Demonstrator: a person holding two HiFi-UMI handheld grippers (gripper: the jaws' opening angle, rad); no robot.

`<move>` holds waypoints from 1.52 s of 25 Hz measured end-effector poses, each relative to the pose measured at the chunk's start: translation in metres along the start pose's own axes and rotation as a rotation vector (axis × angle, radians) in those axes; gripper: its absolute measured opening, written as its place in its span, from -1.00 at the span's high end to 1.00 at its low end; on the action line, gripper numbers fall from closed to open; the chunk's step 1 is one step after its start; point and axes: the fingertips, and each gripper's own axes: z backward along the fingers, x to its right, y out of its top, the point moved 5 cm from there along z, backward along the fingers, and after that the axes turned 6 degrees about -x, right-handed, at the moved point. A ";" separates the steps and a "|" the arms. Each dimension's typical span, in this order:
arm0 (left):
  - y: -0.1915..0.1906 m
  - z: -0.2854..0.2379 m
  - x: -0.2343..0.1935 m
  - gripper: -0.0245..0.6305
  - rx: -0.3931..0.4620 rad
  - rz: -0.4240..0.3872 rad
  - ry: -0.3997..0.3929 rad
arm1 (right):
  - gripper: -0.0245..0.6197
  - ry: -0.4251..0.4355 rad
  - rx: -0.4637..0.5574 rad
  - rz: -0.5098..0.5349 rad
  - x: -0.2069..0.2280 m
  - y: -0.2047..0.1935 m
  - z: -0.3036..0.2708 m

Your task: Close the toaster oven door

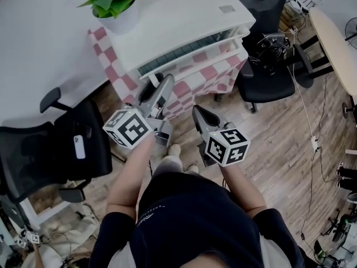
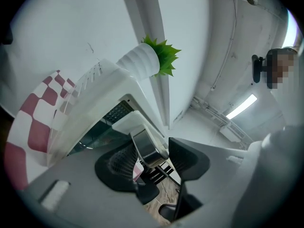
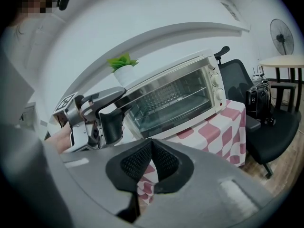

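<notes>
Toaster oven door (image 3: pixel 167 104): its handle (image 2: pixel 148 148) sits between the parted jaws of my left gripper (image 2: pixel 153 161); my right gripper (image 3: pixel 152 164) is closed and empty.

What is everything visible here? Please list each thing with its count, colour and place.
toaster oven: one, white, on the checked cloth.
checked cloth: one, red and white, under the oven.
potted plant: one, green in white pot, beside the oven.
office chair: two, black, one at left, another at right.
round table: one, beige, far right.
floor: one, brown wood, below.
left tongs: one, grey, open around the oven's door handle.
right tongs: one, grey, shut, empty, before the cloth.
</notes>
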 end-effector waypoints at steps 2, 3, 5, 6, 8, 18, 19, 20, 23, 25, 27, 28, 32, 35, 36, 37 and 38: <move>0.004 -0.002 -0.002 0.26 0.010 -0.012 0.018 | 0.91 0.000 -0.003 0.002 -0.001 0.001 -0.002; 0.005 -0.003 -0.002 0.25 0.017 -0.021 0.028 | 0.91 0.000 -0.004 0.003 -0.002 0.001 -0.003; 0.008 -0.004 -0.004 0.23 0.032 -0.030 0.039 | 0.91 -0.002 -0.006 0.004 -0.003 0.001 -0.003; 0.009 -0.004 -0.005 0.23 0.037 -0.028 0.041 | 0.91 -0.004 -0.006 0.004 -0.003 0.000 -0.003; 0.012 -0.005 -0.005 0.22 0.041 -0.025 0.046 | 0.91 -0.008 -0.004 0.004 -0.003 0.000 -0.002; 0.011 -0.002 -0.008 0.18 0.038 -0.109 0.095 | 0.91 -0.027 0.008 -0.007 0.002 -0.001 0.004; 0.010 0.000 -0.007 0.18 0.035 -0.114 0.099 | 0.91 -0.026 0.009 -0.006 0.001 -0.002 0.004; 0.010 0.002 -0.006 0.18 0.032 -0.118 0.104 | 0.91 -0.025 0.011 -0.004 0.000 -0.002 0.005; 0.007 0.011 -0.003 0.23 0.029 -0.135 0.105 | 0.91 -0.026 0.018 0.002 -0.003 -0.002 0.008; 0.001 0.018 -0.001 0.30 0.016 -0.150 0.104 | 0.91 -0.031 0.022 0.005 -0.003 -0.003 0.011; -0.005 0.025 0.002 0.37 -0.005 -0.161 0.113 | 0.91 -0.037 0.025 0.005 -0.002 -0.003 0.015; -0.008 0.029 0.003 0.40 -0.013 -0.165 0.119 | 0.91 -0.039 0.028 0.004 -0.002 -0.004 0.017; -0.017 0.042 0.005 0.50 -0.025 -0.186 0.150 | 0.91 -0.047 0.043 0.005 0.000 -0.004 0.025; -0.021 0.053 0.009 0.64 -0.023 -0.210 0.170 | 0.91 -0.052 0.054 0.004 0.000 -0.006 0.033; -0.022 0.056 0.010 0.68 -0.022 -0.216 0.178 | 0.91 -0.053 0.058 0.005 -0.001 -0.006 0.035; -0.024 0.060 0.011 0.72 -0.022 -0.220 0.186 | 0.91 -0.054 0.062 0.005 -0.001 -0.006 0.037; -0.025 0.062 0.011 0.77 -0.022 -0.223 0.195 | 0.91 -0.053 0.065 0.006 -0.002 -0.006 0.039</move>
